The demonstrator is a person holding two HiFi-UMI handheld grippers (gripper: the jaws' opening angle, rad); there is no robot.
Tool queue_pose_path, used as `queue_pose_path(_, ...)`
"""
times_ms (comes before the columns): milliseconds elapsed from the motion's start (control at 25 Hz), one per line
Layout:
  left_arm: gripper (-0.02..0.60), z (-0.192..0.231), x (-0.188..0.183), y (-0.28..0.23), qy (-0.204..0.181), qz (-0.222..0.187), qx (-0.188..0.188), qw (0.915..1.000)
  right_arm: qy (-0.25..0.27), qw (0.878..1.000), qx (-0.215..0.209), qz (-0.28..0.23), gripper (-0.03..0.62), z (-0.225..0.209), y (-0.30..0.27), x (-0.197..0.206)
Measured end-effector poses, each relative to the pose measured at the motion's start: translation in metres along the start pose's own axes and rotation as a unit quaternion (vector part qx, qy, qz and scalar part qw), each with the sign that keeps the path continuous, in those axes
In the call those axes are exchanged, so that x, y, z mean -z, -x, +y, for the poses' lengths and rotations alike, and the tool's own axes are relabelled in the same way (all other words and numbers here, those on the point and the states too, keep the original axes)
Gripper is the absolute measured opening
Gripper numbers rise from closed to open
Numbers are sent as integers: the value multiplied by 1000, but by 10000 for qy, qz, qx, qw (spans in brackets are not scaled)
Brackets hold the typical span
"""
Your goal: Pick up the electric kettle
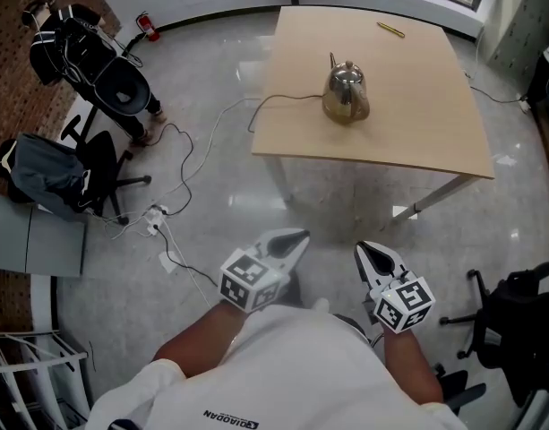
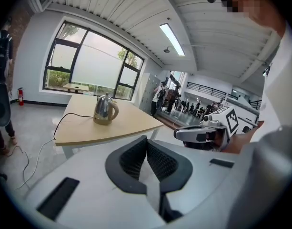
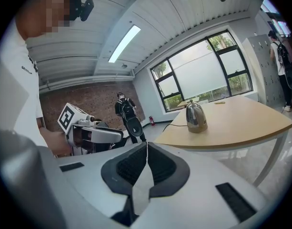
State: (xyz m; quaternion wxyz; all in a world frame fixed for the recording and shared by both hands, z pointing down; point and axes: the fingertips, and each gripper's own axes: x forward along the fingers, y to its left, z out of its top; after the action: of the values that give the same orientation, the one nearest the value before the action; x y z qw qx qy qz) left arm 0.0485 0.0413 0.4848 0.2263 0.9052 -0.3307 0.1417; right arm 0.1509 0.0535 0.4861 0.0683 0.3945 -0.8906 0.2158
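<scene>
The electric kettle (image 1: 346, 92), shiny steel with a dark handle, stands upright near the middle of a beige table (image 1: 435, 141). It shows small and far ahead in the left gripper view (image 2: 105, 109) and the right gripper view (image 3: 196, 117). My left gripper (image 1: 296, 237) and right gripper (image 1: 364, 249) hang side by side over the floor, well short of the table's near edge. Both point toward the table. Each has its jaws shut with nothing between them, as seen in the left gripper view (image 2: 146, 144) and the right gripper view (image 3: 146, 149).
The kettle's black cord (image 1: 274, 104) runs off the table's left edge to the floor. A yellow pen (image 1: 390, 30) lies at the table's far side. Office chairs stand at left (image 1: 86, 164) and lower right (image 1: 516, 321). Cables and a power strip (image 1: 156, 218) lie on the floor at left.
</scene>
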Motion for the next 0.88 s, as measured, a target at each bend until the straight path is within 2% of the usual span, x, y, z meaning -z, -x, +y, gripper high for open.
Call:
queue_pose_path(320, -5, 74, -29, -23, 147, -9, 39, 9999, -85, 9995, 220, 230, 20, -31, -60, -17)
queue_pose_path(520, -5, 106, -40, -35, -105, 161, 221, 9996, -92, 9983, 449, 357, 20, -51, -92, -31)
queue_pose_path(880, -5, 191, -82, -30, -7, -79, 227, 9997, 126, 9968, 700, 356, 20, -58, -157, -68)
